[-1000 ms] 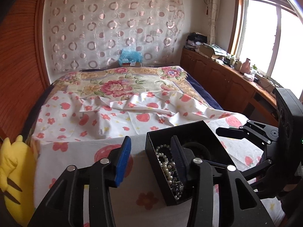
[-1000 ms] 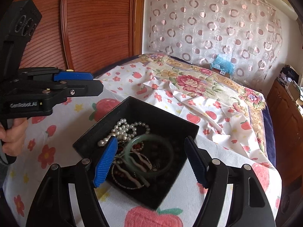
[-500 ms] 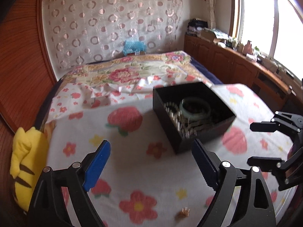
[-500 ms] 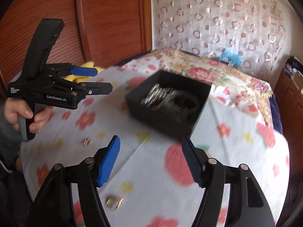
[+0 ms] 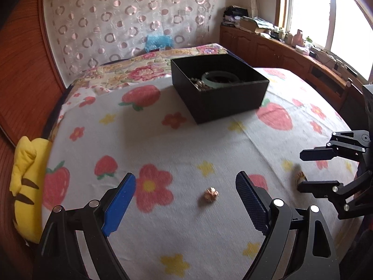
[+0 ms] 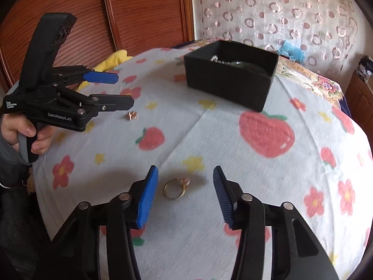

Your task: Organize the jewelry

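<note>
A black open box (image 5: 219, 86) (image 6: 230, 77) sits on the flowered cloth, holding a green bangle (image 5: 220, 78) and pearl beads (image 5: 198, 85). A small rose-gold piece (image 5: 210, 194) (image 6: 132, 116) lies on the cloth just ahead of my open, empty left gripper (image 5: 185, 200) (image 6: 121, 91). A gold ring (image 6: 175, 187) (image 5: 300, 177) lies between the fingers of my open, empty right gripper (image 6: 184, 194) (image 5: 305, 170), nearer the left finger.
A yellow plush toy (image 5: 25, 182) lies at the cloth's left edge. A bed with a floral cover (image 5: 139, 70) is behind the box. Wooden cabinets (image 5: 279, 53) run under the window on the right, and a wood panel wall (image 6: 116, 11) is to the left.
Both grippers pulled back from the box toward the near edge and dropped lower. The left now faces the small rose-gold piece; the right now straddles the gold ring.
</note>
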